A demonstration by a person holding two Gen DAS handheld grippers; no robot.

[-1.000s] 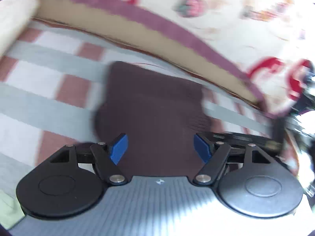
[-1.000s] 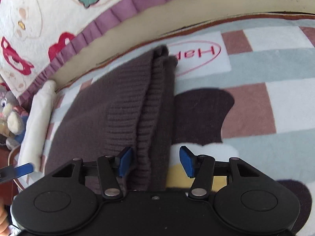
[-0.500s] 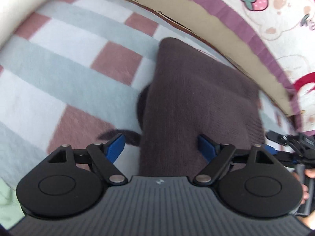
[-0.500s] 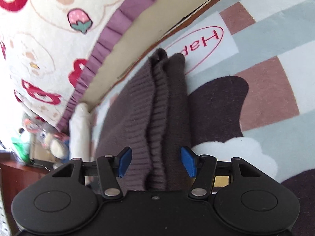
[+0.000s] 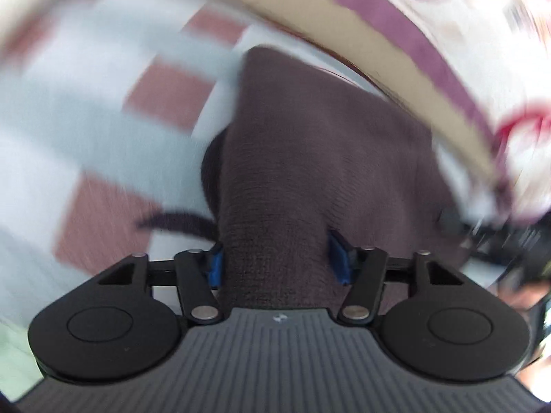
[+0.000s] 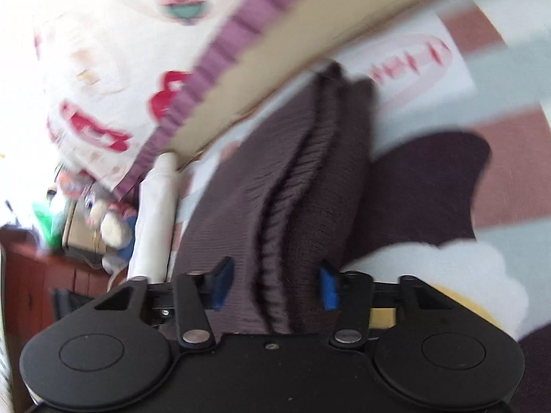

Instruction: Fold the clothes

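A folded dark brown knit sweater (image 5: 310,158) lies on a checked blanket (image 5: 103,137). In the left wrist view its near edge bulges up between the blue fingers of my left gripper (image 5: 277,261), which is shut on the fabric. In the right wrist view the sweater (image 6: 310,172) shows its stacked ribbed layers. That thick stack fills the gap of my right gripper (image 6: 274,287), whose pads press it from both sides. Both views are blurred by motion.
A white quilt with red and strawberry prints and a purple frill (image 6: 103,51) runs along the far side of the blanket (image 6: 499,86). A white roll (image 6: 155,213), a plush toy (image 6: 106,220) and a wooden cabinet (image 6: 31,275) stand at the left.
My left gripper's fingers have closed in from wide apart onto the sweater's edge. The right gripper has kept its hold while tilting, and both views have swung.
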